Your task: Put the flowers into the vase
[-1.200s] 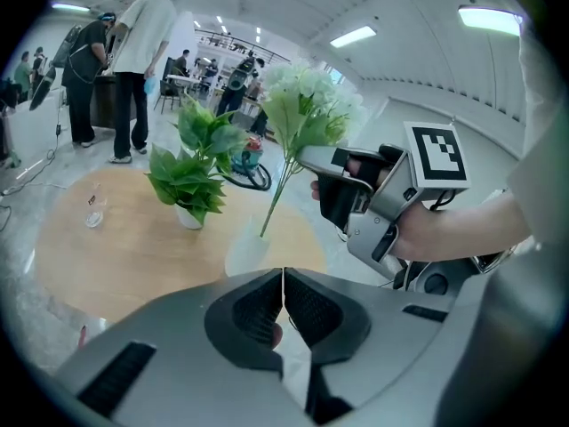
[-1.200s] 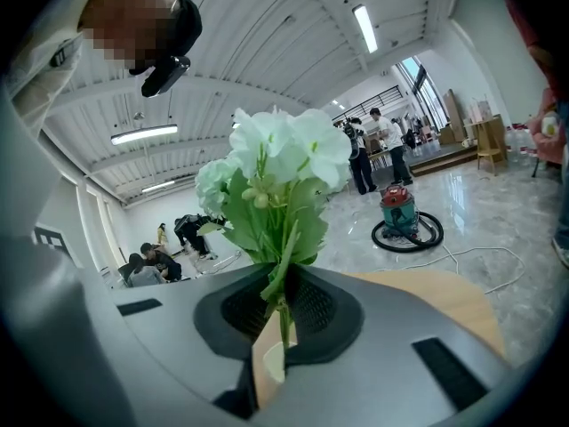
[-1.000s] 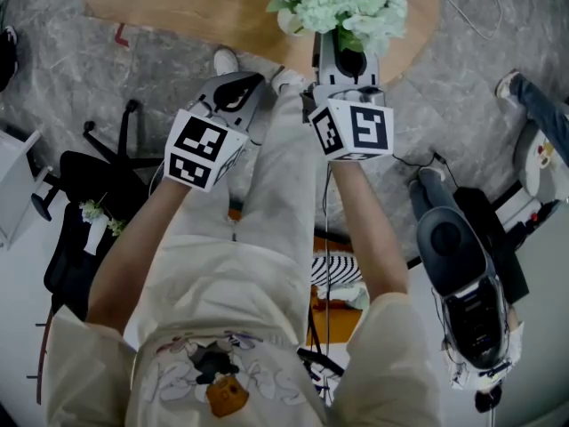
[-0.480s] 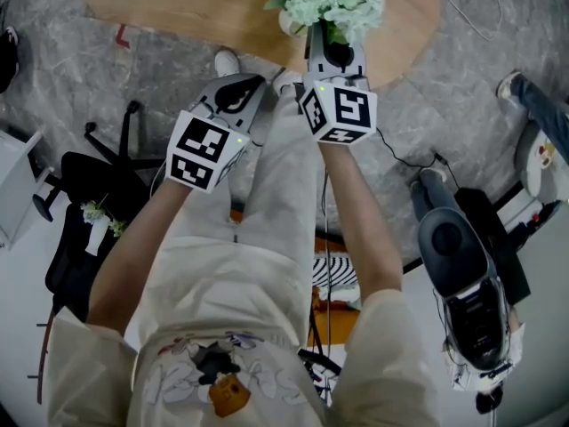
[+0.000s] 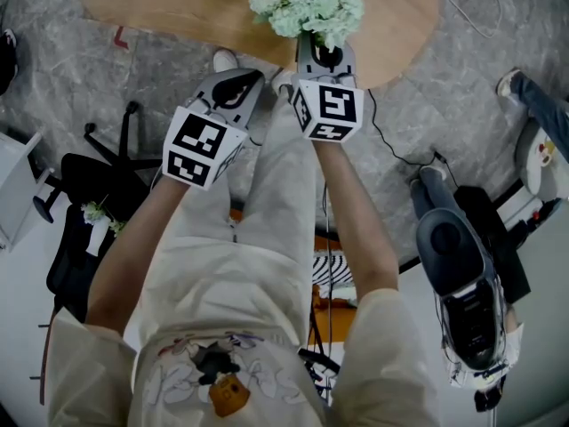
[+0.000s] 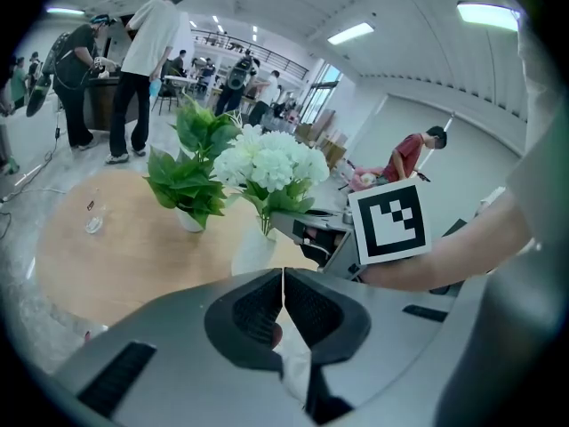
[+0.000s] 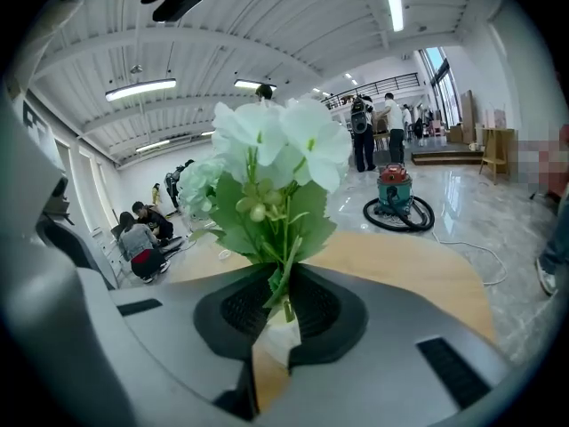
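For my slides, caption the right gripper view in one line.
Right gripper holds white flowers by the stems over a wooden table.

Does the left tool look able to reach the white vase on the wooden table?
Probably yes: nothing stands between left tool and white vase; the right tool holds white flowers near it.

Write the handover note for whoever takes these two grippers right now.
Left gripper: shut, empty, short of the table edge.
Right gripper: shut on the stems of the white flowers.
Vase: white, upright on the table, beside a potted plant; the stem ends look just above its mouth.
Done: flowers picked up and brought over the vase.
Left: lower the stems in, open, withdraw.
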